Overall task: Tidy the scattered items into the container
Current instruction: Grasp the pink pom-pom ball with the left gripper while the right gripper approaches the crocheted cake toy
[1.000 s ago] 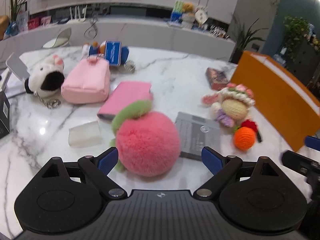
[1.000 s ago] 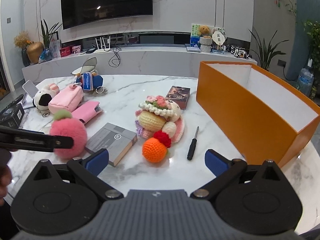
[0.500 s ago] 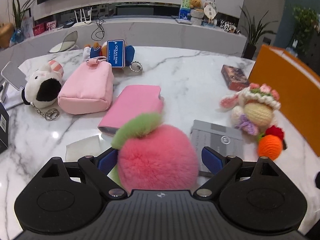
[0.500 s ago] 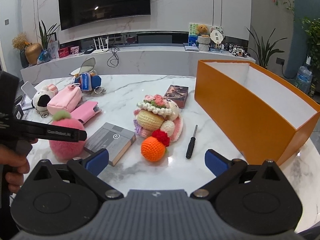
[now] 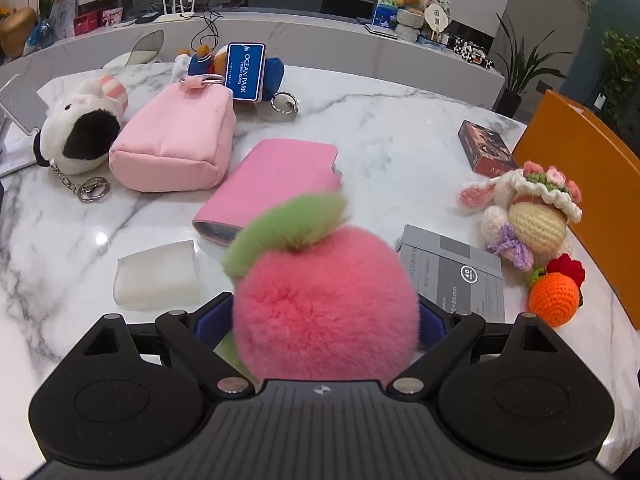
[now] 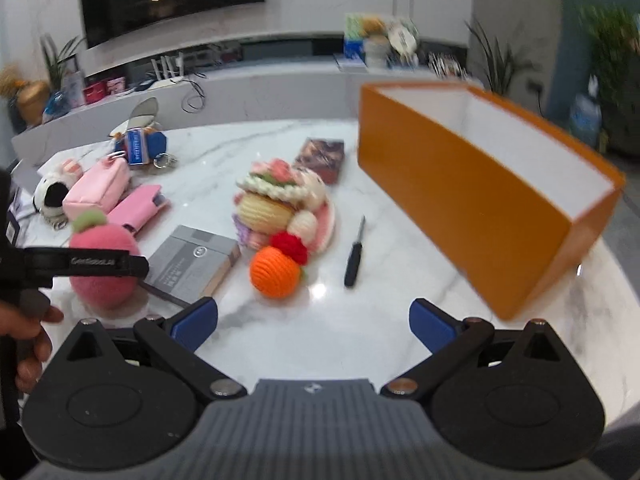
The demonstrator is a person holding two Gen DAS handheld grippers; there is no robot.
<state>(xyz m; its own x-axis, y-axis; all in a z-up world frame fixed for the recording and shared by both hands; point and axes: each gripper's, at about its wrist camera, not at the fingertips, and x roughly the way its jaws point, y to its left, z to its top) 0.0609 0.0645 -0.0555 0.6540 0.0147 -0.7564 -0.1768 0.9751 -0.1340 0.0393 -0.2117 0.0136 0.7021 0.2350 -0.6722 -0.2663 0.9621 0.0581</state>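
Several scattered items lie on the marble counter [image 5: 380, 128]. Far left sits a black-and-white plush [image 5: 80, 132] with a key ring, then a pink pouch [image 5: 176, 140] and a flat pink case [image 5: 276, 184], with a white translucent block [image 5: 156, 272] nearer the camera. The left tool [image 5: 326, 318] has its blue pads pressed into the sides of the fluffy pink peach [image 5: 326, 304], which sits between them on the counter. Right of it lie a grey booklet [image 6: 192, 260], a crocheted doll [image 6: 280, 200] with an orange crocheted ball [image 6: 276, 272], and a small screwdriver [image 6: 354, 252]. The right tool [image 6: 312, 320] hangs above the counter, spread wide around nothing. Farthest right stands the orange box [image 6: 460, 200].
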